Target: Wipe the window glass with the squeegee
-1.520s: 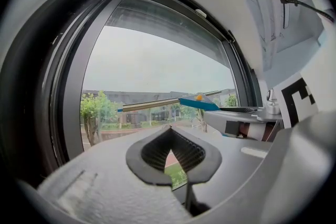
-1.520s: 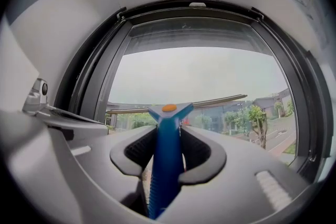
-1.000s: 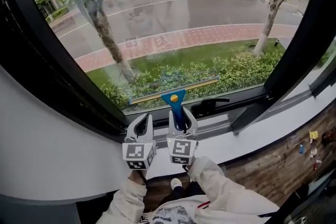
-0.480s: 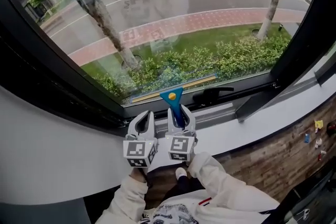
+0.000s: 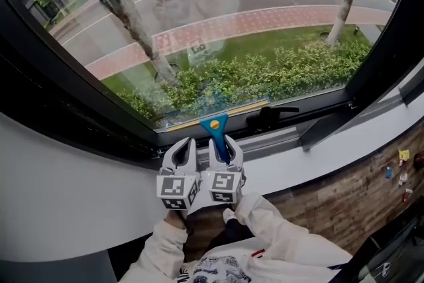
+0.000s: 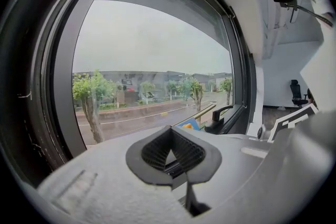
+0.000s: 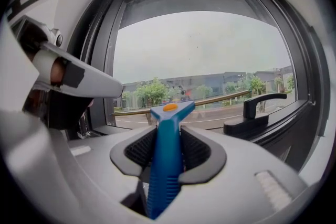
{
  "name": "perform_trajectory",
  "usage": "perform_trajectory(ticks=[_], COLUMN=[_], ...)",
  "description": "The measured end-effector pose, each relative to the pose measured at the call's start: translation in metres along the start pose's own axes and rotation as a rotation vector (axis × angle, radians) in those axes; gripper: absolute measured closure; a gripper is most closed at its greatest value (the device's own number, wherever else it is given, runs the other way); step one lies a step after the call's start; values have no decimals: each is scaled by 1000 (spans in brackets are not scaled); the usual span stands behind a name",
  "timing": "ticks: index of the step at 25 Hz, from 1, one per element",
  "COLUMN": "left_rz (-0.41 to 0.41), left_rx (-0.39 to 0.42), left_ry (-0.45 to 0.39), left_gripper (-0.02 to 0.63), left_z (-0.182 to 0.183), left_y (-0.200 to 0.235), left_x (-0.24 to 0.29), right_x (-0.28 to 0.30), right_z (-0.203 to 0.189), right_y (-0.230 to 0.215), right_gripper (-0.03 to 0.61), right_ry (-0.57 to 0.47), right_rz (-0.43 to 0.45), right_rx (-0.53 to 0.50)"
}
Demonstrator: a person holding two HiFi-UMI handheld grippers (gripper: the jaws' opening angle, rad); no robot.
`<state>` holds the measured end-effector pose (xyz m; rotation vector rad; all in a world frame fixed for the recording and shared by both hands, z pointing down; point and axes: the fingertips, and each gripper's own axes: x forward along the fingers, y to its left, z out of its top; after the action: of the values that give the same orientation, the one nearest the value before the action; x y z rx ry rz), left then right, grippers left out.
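A squeegee with a blue handle, an orange dot and a brass-coloured blade rests against the bottom of the window glass, just above the lower frame. My right gripper is shut on its handle; in the right gripper view the blue handle runs up between the pads of this gripper to the blade. My left gripper is close beside it on the left, shut with nothing in it. In the left gripper view that gripper's pads meet, and the squeegee head peeks out behind them.
A black window handle lies on the lower frame just right of the blade. The dark frame surrounds the pane, with a white sill below. Trees, hedge and road show outside. A wooden floor lies at the right.
The squeegee blade has slid down the glass to just above the lower frame. Both grippers have come down and back a little with it, still side by side.
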<state>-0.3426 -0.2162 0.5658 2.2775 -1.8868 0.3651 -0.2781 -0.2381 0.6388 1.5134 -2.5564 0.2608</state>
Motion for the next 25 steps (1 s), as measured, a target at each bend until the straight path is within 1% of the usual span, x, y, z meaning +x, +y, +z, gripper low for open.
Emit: perform_trajectory(ticks=[6,14,19,23,25], left_rz=[5,6,-2,-14,-22], left_rx=[-6,-22,-30,-46,-60], left_ry=[5,16,9,-5,-15], left_gripper=[615,615,615,615,615], left_z=[-4,-16,-22,-24,-26], left_y=[7,16,19,19,19], left_x=[-3,-13,-21,-36,-45], right_x=[4,7,1,-14,-23], right_z=[-12,-16,-4,6,12], right_y=[8,15,17,18,18], right_gripper=[436,437,436,436,436], right_ry=[42,49,20,15,12], right_rz=[9,15,15,4,-1], right_rx=[7,-8,-9,6,-2])
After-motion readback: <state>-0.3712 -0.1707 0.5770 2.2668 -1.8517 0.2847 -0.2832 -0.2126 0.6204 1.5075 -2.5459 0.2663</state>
